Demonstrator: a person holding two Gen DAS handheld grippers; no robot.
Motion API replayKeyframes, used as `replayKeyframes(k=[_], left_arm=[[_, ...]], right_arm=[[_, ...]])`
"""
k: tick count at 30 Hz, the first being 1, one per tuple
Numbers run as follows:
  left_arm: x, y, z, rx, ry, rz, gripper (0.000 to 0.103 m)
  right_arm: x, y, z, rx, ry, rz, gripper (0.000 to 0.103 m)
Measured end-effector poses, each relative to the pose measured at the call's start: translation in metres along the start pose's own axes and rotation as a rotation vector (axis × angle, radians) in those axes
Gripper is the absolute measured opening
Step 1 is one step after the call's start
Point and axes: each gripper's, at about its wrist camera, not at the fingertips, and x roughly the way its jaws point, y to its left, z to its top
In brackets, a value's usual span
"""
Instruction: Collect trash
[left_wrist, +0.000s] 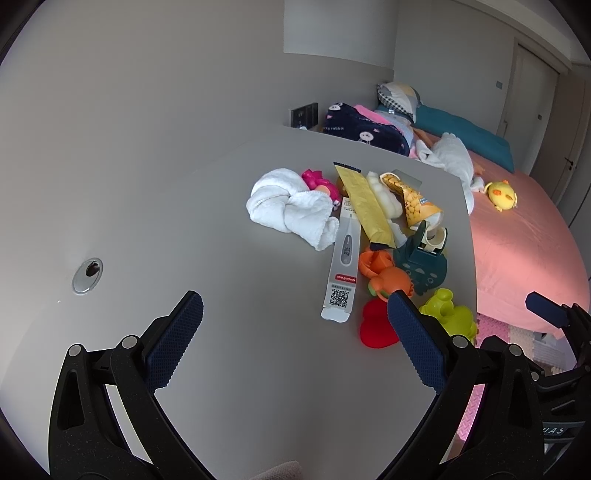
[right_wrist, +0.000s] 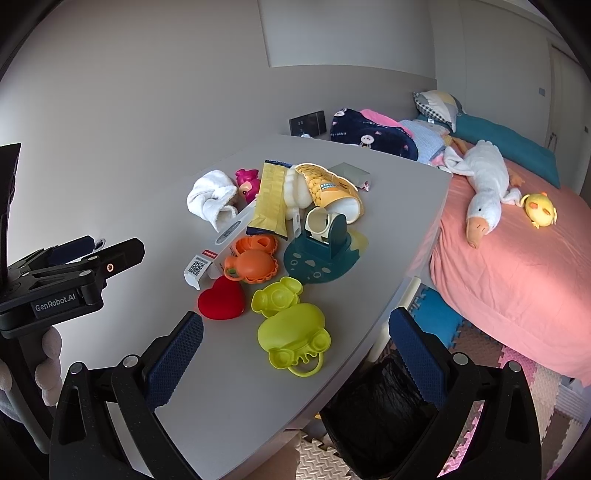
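Observation:
A heap lies on the grey table (left_wrist: 184, 221): a yellow wrapper (left_wrist: 364, 205), an open snack bag (left_wrist: 412, 199), a thermometer box (left_wrist: 341, 266) and a white cloth (left_wrist: 288, 206) among toys. My left gripper (left_wrist: 295, 332) hovers open over bare table, short of the box, with nothing between its pads. In the right wrist view the wrapper (right_wrist: 271, 199), snack bag (right_wrist: 328, 188) and box (right_wrist: 207, 262) sit beyond a lime toy (right_wrist: 291, 328). My right gripper (right_wrist: 295, 354) is open and empty above the table's near corner. A black-lined bin (right_wrist: 376, 406) stands below that corner.
Toys crowd the heap: red heart (right_wrist: 221, 302), orange mould (right_wrist: 255, 266), teal tape dispenser (right_wrist: 325, 243), pink figure (right_wrist: 247, 181). The left gripper (right_wrist: 96, 251) is held by a gloved hand at the left. A pink bed (right_wrist: 517, 266) with plush toys lies to the right, foam mats below.

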Motion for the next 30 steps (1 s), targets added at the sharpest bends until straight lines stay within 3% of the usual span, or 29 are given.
replayKeyframes(k=[30], left_arm=[[-0.0020,0.0010,-0.0018,0.004,0.003,0.000,0.097]], right_arm=[[-0.0008,0.0024,-0.0005,-0.004,0.000,0.003,0.100]])
